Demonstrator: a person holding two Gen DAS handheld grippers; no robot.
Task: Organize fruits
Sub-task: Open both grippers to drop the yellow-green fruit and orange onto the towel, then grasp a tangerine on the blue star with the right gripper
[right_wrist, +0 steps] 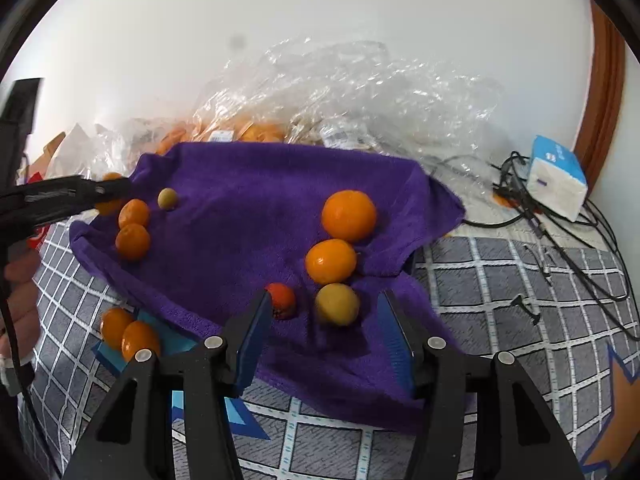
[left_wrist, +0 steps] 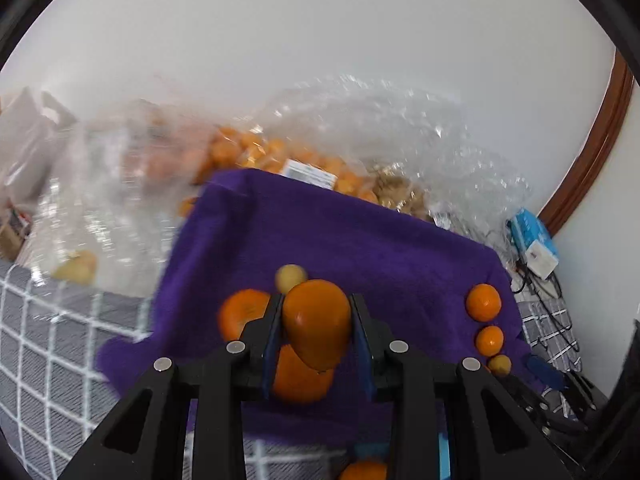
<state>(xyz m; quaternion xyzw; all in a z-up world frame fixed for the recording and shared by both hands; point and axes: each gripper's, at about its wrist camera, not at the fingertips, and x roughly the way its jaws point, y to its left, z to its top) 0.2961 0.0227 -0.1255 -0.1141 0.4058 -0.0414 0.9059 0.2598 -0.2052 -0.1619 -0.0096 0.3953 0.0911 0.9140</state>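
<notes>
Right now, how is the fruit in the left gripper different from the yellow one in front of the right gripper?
The orange fruit is deep orange and elongated; the yellow fruit is pale yellow and round. The orange fruit is pinched in the left gripper; the yellow fruit lies free on the purple towel, with the right gripper open around it. Both look smooth-skinned.

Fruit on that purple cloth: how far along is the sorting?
Partly done. Three fruits line up on the cloth near the right gripper, which is open; two oranges sit opposite. The left gripper holds an orange fruit. Two more remain off the cloth.
</notes>
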